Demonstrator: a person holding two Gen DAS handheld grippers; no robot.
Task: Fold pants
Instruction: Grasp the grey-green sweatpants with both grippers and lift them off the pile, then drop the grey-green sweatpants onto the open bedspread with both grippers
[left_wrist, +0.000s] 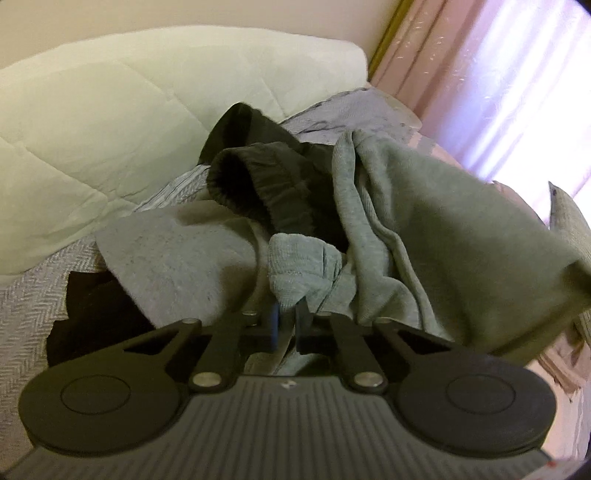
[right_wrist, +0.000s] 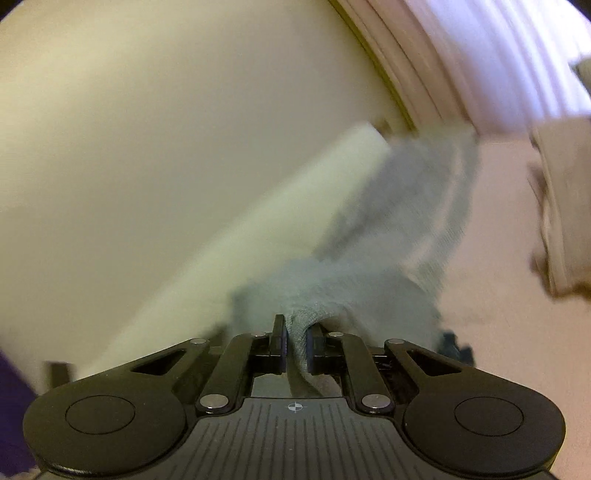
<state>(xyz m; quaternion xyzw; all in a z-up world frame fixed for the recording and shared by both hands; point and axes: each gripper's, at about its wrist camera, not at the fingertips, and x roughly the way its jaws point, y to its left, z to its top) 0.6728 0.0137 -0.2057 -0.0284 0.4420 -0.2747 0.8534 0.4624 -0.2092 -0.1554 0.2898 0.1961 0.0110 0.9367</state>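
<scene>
Grey sweatpants (left_wrist: 424, 229) hang bunched in front of the left wrist camera, lifted off the bed. My left gripper (left_wrist: 287, 323) is shut on a ribbed grey edge of them (left_wrist: 299, 266). In the right wrist view the same grey pants (right_wrist: 369, 280) trail away, blurred, and my right gripper (right_wrist: 296, 345) is shut on a fold of the grey cloth. Behind the grey pants lies a black garment (left_wrist: 266, 184) with an elastic waistband, and more black cloth (left_wrist: 96, 317) shows at the lower left.
A lilac herringbone bedspread (left_wrist: 26, 306) covers the bed. A white quilted duvet (left_wrist: 103, 122) is piled at the back left. Pink curtains (left_wrist: 498, 81) hang at the right. A beige cushion (right_wrist: 565, 206) sits at the right edge of the right wrist view, with a cream wall (right_wrist: 147, 110) behind.
</scene>
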